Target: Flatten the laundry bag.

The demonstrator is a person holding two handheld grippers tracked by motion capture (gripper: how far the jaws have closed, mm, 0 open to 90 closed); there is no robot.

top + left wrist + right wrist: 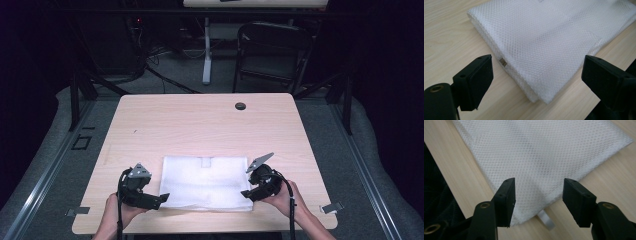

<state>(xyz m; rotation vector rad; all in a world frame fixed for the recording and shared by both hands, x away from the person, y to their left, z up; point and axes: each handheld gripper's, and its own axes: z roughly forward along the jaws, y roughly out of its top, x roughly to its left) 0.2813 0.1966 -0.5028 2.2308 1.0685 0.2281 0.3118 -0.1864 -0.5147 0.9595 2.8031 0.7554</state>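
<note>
1. A folded white mesh cloth (206,183) is laid flat on the near half of the wooden surface (200,125), centred between the 2 hands.
2. A small tab (546,220) is seen projecting from the cloth's near right corner, and a small metal piece (503,62) is noted at the folded left edge.
3. The left tongs (161,199) are held at the cloth's near left corner. The jaws are spread wide, with the corner between them but not pressed by either pad (480,80).
4. The right tongs (246,193) are held at the near right corner. The jaws are parted about halfway, nothing is gripped, and the cloth lies just beyond the pads (506,201).
5. A dark round disc (240,106) is noted near the far edge of the surface, well apart from the cloth.
6. A dark chair (272,52) is seen on the floor beyond the surface.
</note>
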